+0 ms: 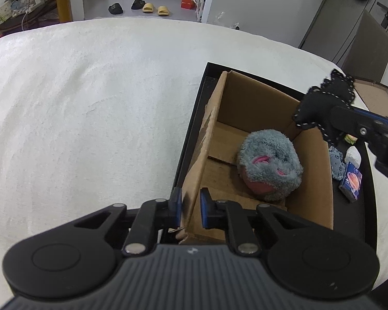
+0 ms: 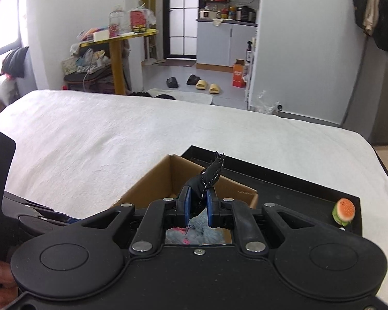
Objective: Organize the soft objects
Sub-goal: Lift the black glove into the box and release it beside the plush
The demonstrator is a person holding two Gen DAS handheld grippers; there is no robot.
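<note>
A cardboard box [image 1: 310, 180] stands in a black tray [image 1: 194, 118] on a white bed. A grey and pink plush ball [image 1: 270, 164] lies inside the box. My left gripper [image 1: 190, 209] straddles the box's left wall, one pad on each side, with a small gap showing. My right gripper [image 2: 199, 206] is shut on a black stitched soft toy [image 2: 210, 173] and holds it above the box [image 2: 152, 186]. The toy also shows in the left wrist view [image 1: 326, 103], over the box's far right corner. The plush ball shows below the right fingers [image 2: 207, 233].
In the tray right of the box lie a small blue plush [image 1: 337, 164], a white lump [image 1: 353, 155] and a blue card pack [image 1: 351, 182]. A burger toy [image 2: 344, 210] sits at the tray's right corner. The white bedcover [image 1: 90, 103] spreads left.
</note>
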